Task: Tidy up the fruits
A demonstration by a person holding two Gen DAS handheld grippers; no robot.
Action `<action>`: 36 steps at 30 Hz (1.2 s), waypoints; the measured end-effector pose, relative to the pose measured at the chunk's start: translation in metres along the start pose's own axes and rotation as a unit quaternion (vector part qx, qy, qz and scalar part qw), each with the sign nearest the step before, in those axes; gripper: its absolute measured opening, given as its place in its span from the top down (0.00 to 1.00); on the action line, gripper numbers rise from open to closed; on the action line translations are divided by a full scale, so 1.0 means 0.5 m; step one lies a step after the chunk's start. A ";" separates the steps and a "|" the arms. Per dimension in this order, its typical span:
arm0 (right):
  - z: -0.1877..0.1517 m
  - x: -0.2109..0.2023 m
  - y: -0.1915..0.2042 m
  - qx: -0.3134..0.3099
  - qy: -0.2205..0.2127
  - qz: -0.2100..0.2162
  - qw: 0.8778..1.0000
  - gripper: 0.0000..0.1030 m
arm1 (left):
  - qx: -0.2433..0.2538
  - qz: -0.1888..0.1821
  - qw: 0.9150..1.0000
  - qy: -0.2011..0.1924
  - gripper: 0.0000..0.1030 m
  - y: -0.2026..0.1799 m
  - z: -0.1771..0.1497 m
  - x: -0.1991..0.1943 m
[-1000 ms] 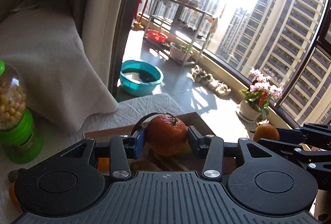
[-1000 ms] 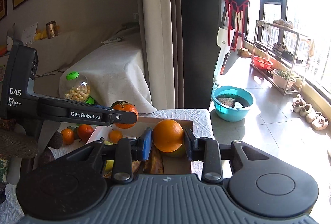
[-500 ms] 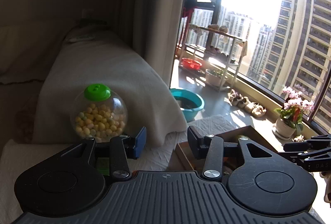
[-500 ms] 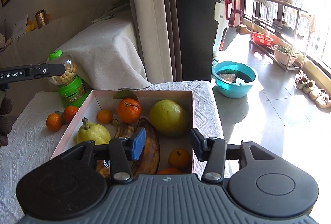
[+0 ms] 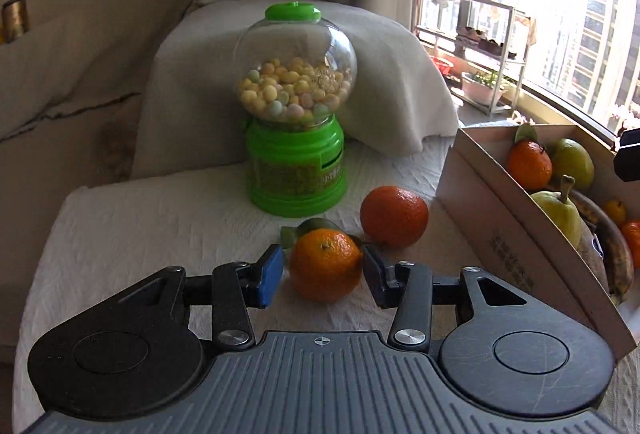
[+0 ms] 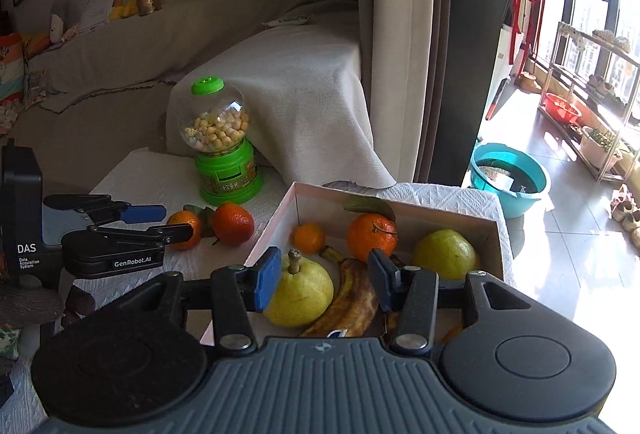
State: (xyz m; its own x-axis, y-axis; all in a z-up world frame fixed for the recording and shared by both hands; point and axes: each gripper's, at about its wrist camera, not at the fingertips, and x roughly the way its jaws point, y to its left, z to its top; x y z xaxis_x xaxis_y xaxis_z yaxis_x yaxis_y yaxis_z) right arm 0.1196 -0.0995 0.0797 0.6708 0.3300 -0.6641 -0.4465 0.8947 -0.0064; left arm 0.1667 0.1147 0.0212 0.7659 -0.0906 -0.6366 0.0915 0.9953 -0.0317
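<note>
Since a second ago both fruits that were being carried have been released: the leafy tangerine (image 6: 372, 237) once held by the left hand-held gripper (image 5: 322, 270) and the large orange once held by the right hand-held gripper (image 6: 322, 278) are no longer held. The tangerine is now seen lying in the cardboard box (image 6: 494, 234); the orange cannot be picked out with certainty. It is judged that two more pieces have been sorted and that loose fruit outside the box is next.

At the left side of the tabletop (image 5: 140, 226), the left hand-held gripper has been swung away from the box and lowered around a small orange (image 5: 325, 265). Its jaws are spread on either side of the fruit; the right pad appears to touch the peel, the left pad stands just apart. A darker orange (image 5: 394, 216) lies just beyond, near the box wall, in front of the green candy dispenser (image 5: 296, 105).

Further right, the right hand-held gripper is held above the near edge of the box, spread and empty, with a yellow pear (image 6: 300, 292) and a browned banana (image 6: 352, 304) below it.
</note>
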 end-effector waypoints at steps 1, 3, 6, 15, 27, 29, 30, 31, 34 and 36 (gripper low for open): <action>0.006 0.003 0.011 -0.007 0.001 0.001 1.000 0.53 | -0.006 -0.002 1.000 0.007 0.50 0.002 -0.002 0.006; 0.023 0.010 0.041 -0.023 0.005 0.007 1.000 0.53 | -0.018 -0.003 1.000 0.015 0.50 0.008 -0.006 0.021; 0.053 0.031 0.078 -0.042 0.014 0.015 0.999 0.53 | -0.034 -0.017 0.999 0.010 0.53 0.024 -0.012 0.014; 0.134 0.220 0.179 -0.048 0.122 0.056 0.990 0.54 | -0.074 -0.073 0.995 -0.004 0.53 0.058 -0.093 -0.137; 0.095 0.271 0.263 -0.146 0.141 -0.029 0.979 0.64 | -0.131 -0.069 0.988 -0.033 0.53 0.100 -0.136 -0.206; 0.078 0.202 0.258 -0.133 0.123 0.008 0.983 0.64 | -0.146 -0.064 0.987 -0.030 0.53 0.103 -0.143 -0.210; 0.068 0.167 0.253 -0.122 0.118 0.026 0.985 0.64 | -0.152 -0.063 0.986 -0.028 0.53 0.103 -0.147 -0.212; 0.057 0.140 0.248 -0.114 0.115 0.042 0.986 0.64 | -0.156 -0.063 0.986 -0.026 0.53 0.102 -0.150 -0.214; -0.003 0.031 0.220 -0.077 0.105 0.100 0.986 0.64 | -0.152 -0.075 0.985 -0.021 0.53 0.080 -0.160 -0.221; -0.050 -0.029 0.197 -0.055 0.093 0.112 0.988 0.64 | -0.140 -0.094 0.985 -0.018 0.53 0.052 -0.169 -0.233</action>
State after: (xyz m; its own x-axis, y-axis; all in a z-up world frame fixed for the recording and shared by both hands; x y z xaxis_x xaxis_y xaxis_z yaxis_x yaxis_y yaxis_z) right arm 0.0511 -0.0237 0.0700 0.4317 0.4464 -0.7838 -0.6402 0.7638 0.0824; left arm 0.0260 0.1540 0.0295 0.7750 -0.2712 -0.5709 0.0594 0.9305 -0.3615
